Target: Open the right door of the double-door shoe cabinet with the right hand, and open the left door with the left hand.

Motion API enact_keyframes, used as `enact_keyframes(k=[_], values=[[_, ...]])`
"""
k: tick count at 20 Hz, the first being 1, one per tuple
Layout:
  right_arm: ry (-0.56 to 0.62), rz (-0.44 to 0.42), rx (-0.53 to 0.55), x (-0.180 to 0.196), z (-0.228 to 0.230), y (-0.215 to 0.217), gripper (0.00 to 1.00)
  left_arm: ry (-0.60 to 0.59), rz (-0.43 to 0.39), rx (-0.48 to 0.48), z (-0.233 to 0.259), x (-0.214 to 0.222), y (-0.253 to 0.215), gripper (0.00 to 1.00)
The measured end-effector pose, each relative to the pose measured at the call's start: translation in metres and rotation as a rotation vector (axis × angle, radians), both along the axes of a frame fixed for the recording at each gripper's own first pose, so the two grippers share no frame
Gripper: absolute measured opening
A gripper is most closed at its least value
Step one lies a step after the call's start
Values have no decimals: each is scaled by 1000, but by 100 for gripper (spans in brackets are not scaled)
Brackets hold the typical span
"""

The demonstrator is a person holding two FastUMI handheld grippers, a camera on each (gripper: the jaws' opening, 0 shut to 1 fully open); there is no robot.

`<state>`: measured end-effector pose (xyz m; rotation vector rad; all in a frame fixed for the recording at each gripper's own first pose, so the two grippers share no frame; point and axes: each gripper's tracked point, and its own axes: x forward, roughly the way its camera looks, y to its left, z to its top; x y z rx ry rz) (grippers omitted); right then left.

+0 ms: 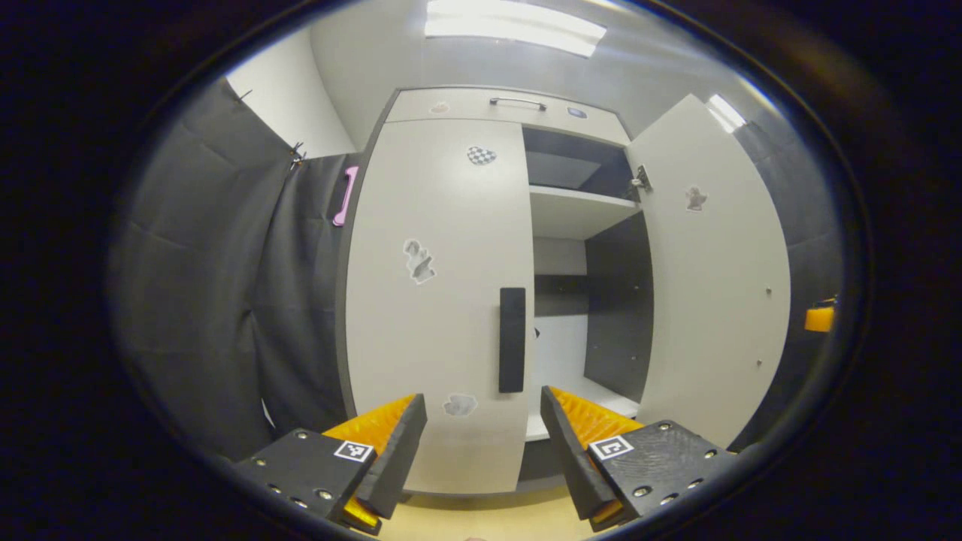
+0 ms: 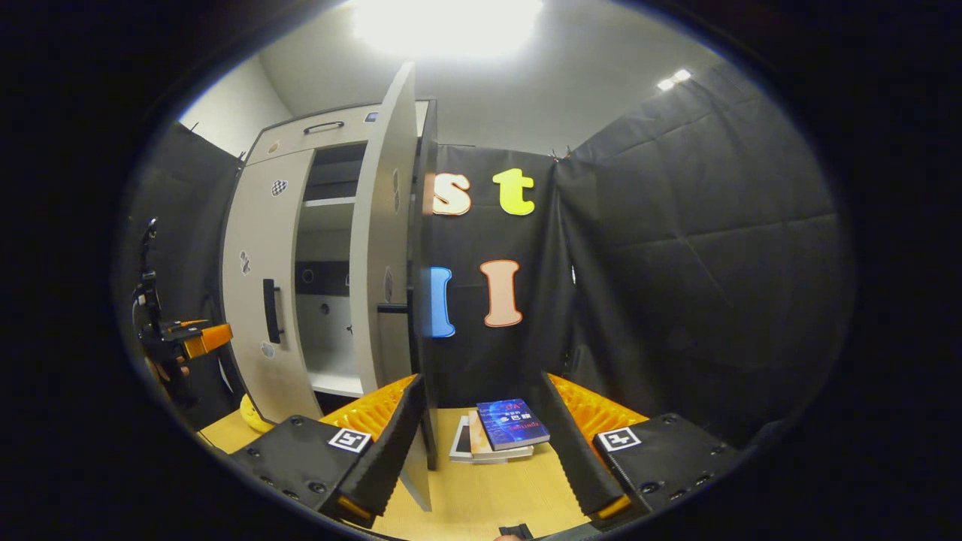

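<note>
The white shoe cabinet faces me in the left gripper view. Its left door [image 1: 436, 300] is closed, with a black vertical handle [image 1: 512, 340] at its right edge. My left gripper [image 1: 483, 443] stands open a short way in front of that handle, touching nothing. The right door [image 1: 714, 278] is swung wide open, showing shelves [image 1: 579, 210]. In the right gripper view the open right door [image 2: 387, 248] stands edge-on, its lower edge just inside my open right gripper [image 2: 481, 443], beside one finger [image 2: 391, 443]. The left gripper [image 2: 188, 338] shows farther off near the closed left door [image 2: 259, 248].
A drawer with a bar handle [image 1: 517, 101] tops the cabinet. Black cloth walls [image 1: 218, 285] close in both sides. A stack of books [image 2: 503, 436] lies on the wooden floor by the right wall. A yellow object [image 2: 252, 413] sits at the cabinet's foot.
</note>
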<state>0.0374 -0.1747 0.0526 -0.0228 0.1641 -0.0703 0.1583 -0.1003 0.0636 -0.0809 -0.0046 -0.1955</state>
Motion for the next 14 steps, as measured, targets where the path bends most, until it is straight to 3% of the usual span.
enact_keyframes(k=[1,8,14], values=[[11,-13,2,-7,-3,-6,96,-2,-11,0,5,8,-6,89],[81,-81,-12,-35,-27,-38,98,30,-36,32,6,59,-37,88],[108,-96,18,-44,-40,-46,98,62,13,9,-4,99,-35,89]])
